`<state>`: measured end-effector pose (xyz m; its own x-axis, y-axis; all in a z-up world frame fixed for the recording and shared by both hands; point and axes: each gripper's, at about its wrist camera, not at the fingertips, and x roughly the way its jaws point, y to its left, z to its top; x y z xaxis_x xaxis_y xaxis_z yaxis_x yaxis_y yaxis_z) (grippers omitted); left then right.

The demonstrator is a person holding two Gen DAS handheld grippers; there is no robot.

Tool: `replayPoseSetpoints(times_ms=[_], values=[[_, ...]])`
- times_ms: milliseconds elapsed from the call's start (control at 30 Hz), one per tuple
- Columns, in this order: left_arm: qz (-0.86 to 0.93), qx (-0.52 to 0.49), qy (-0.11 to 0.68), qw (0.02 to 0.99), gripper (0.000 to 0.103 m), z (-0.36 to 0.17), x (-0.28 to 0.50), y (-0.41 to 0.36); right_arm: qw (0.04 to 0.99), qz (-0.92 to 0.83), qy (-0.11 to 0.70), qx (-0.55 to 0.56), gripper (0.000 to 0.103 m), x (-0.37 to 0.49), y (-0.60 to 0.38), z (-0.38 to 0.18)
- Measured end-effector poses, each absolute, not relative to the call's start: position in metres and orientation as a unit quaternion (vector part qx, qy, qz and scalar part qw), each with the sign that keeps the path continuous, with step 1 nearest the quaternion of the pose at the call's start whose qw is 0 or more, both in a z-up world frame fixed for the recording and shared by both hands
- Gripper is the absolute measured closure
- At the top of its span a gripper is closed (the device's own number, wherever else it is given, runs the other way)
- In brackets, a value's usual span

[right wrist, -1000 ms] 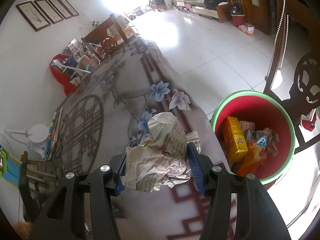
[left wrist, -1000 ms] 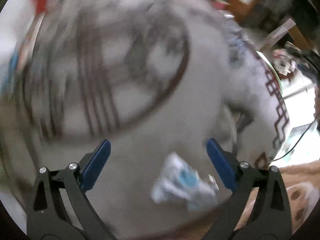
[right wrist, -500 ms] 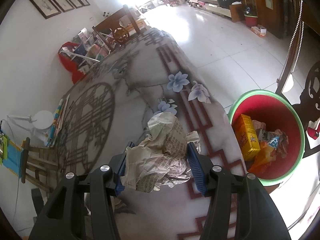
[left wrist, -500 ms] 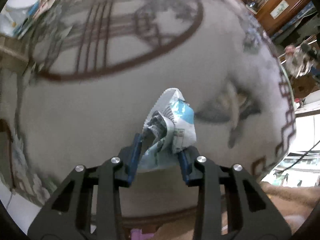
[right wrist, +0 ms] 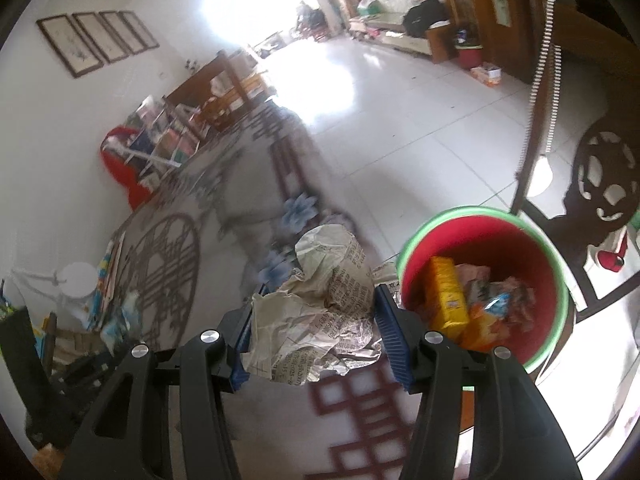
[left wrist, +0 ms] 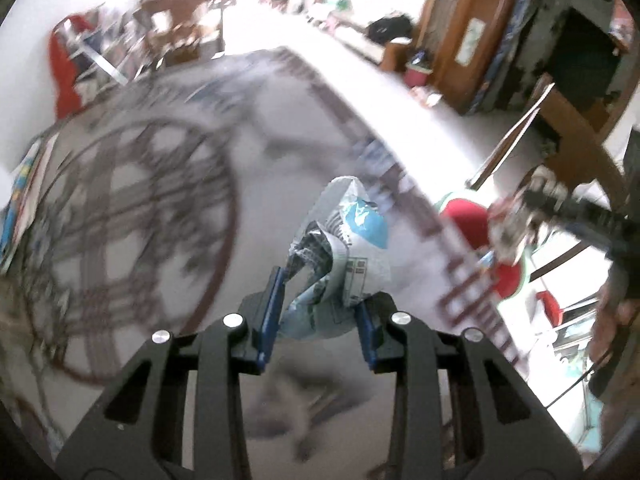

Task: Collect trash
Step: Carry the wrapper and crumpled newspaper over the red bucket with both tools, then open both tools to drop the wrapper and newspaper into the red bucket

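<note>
Landmark: red plastic bin with green rim (right wrist: 484, 240), standing on the white tiled floor (right wrist: 400, 128) beside the table edge.
Bin contents: yellow-orange carton (right wrist: 446, 296), orange and mixed crumpled wrappers (right wrist: 500, 308).
Table: grey patterned tablecloth (right wrist: 240, 184) with dark red lattice border and blue flowers, left of the bin.
Right gripper (right wrist: 316, 332): jaws clamped on a crumpled ball of printed newspaper (right wrist: 320, 304); the ball sits just left of the bin rim, over the table edge.
Left gripper (left wrist: 318, 314): jaws closed a moment ago and now pinch a crumpled white-and-blue plastic snack wrapper (left wrist: 344, 248), held above the tablecloth, well left of the bin.
Left wrist view: heavily blurred; the bin shows partly at right.
</note>
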<state>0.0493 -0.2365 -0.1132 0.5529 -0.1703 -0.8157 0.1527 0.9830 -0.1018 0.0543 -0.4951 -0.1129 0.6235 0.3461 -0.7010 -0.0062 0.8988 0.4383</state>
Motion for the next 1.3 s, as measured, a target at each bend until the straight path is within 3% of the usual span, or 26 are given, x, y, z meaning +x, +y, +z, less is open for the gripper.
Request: replayPoseSetpoints(times_ms=[167, 500, 600, 633, 667, 700, 733, 833, 1133, 1300], values=[[-0.149, -0.006, 0.429, 0.891, 0.070, -0.095, 0.075, -0.295, 0.881, 0.066, 0.414, 0.217, 0.050, 0.052, -0.533, -0.116], [-0.256, 0.007, 0.448, 0.857, 0.067, -0.116, 0.118, -0.406, 0.878, 0.002, 0.418, 0.232, 0.050, 0.048, -0.596, -0.131], [-0.265, 0.024, 0.439, 0.858, 0.062, -0.118, 0.122, -0.425, 0.876, -0.005, 0.422, 0.234, 0.050, 0.048, -0.604, -0.138], [-0.269, 0.025, 0.437, 0.858, 0.050, -0.118, 0.124, -0.429, 0.875, -0.005, 0.423, 0.234, 0.050, 0.050, -0.606, -0.139], [-0.271, 0.024, 0.434, 0.859, 0.030, -0.118, 0.124, -0.428, 0.875, -0.003, 0.423, 0.235, 0.046, 0.050, -0.607, -0.140], [-0.271, 0.022, 0.426, 0.863, 0.021, -0.117, 0.126, -0.428, 0.874, 0.000, 0.425, 0.237, 0.036, 0.052, -0.608, -0.142], [-0.271, 0.021, 0.417, 0.868, 0.012, -0.114, 0.126, -0.428, 0.873, -0.003, 0.426, 0.237, 0.032, 0.053, -0.609, -0.143], [-0.264, 0.022, 0.403, 0.876, 0.006, -0.107, 0.131, -0.429, 0.875, -0.016, 0.419, 0.241, 0.029, 0.052, -0.612, -0.141], [-0.236, 0.015, 0.371, 0.898, 0.006, -0.083, 0.129, -0.398, 0.882, -0.026, 0.405, 0.240, 0.018, 0.054, -0.598, -0.132], [-0.217, -0.018, 0.336, 0.916, 0.006, -0.062, 0.118, -0.351, 0.914, -0.015, 0.354, 0.197, 0.014, 0.049, -0.557, -0.103]])
